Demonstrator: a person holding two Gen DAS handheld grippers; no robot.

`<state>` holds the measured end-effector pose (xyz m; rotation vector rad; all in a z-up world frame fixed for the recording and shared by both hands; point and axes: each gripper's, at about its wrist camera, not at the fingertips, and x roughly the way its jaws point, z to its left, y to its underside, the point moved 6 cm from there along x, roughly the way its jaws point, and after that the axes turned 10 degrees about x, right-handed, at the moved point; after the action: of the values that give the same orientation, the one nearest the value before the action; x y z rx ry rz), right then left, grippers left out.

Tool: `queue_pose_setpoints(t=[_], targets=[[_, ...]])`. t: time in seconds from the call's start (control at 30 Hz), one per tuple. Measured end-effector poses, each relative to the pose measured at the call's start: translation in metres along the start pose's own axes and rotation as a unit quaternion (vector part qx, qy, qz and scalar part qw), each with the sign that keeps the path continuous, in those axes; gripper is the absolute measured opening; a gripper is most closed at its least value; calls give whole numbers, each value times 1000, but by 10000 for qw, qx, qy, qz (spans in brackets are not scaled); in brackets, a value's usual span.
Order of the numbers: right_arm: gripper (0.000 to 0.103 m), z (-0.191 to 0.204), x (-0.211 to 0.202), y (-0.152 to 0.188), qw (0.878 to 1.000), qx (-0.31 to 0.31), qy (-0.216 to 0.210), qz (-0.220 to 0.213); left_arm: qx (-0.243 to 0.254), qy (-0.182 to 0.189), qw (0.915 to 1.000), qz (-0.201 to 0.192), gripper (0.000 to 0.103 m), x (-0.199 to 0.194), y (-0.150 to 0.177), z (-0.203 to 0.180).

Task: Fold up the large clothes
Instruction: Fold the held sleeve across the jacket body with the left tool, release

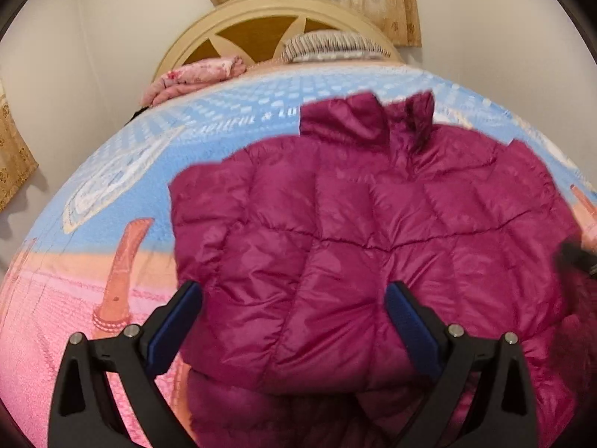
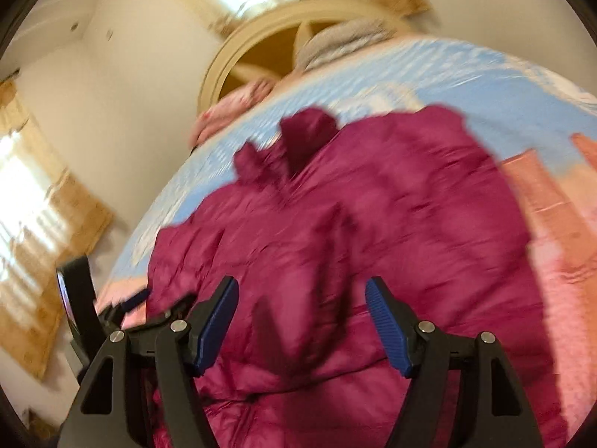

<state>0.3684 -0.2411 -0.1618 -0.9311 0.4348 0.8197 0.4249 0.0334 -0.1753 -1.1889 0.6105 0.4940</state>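
Note:
A magenta quilted puffer jacket (image 1: pixel 354 231) lies spread on the bed, collar toward the headboard. It also shows, blurred, in the right wrist view (image 2: pixel 354 224). My left gripper (image 1: pixel 294 295) hovers open over the jacket's lower left part, blue pads wide apart, holding nothing. My right gripper (image 2: pixel 302 291) is open above the jacket's lower middle, holding nothing. The left gripper also shows at the left edge of the right wrist view (image 2: pixel 123 306), and the right gripper's tip shows at the right edge of the left wrist view (image 1: pixel 578 257).
The bed has a blue and pink patterned blanket (image 1: pixel 112 171). A cream headboard (image 1: pixel 261 11), a folded pink quilt (image 1: pixel 194 74) and a grey striped pillow (image 1: pixel 332 44) are at the far end. Curtains (image 2: pixel 41 201) hang on the left wall.

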Motion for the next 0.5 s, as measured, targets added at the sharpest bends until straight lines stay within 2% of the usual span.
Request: queue_pose_setpoints(t=[0.03,0.13,0.23,0.33,0.4,0.47,0.5], targets=[[27,-1,3,4,9999,-88,127,34,-20,-7,10000,-55,101,-3,-1,2],[23,-8,5,15,9995,-123,292,49,-171,45,9995,-243,102,-14,-14,8],[20,-13,2,23,9993,-92,351,73,-186,12,9996,-227,103,-3,-25,7],[20,-16,-1,24,9991,-125,397,98,-72,39,10000,20,103,22,-26,0],[21,-18,0,24,9990,-92,394,161,-14,-25,9993,381,103,48,-15,-6],[32,-21,-9,20,9985,11,543,78,-84,105,9987,488,103,59,-7,-7],[44,-20,-14,15,9977,3,672,-60,-139,133,9986,490,103,60,-6,-5]])
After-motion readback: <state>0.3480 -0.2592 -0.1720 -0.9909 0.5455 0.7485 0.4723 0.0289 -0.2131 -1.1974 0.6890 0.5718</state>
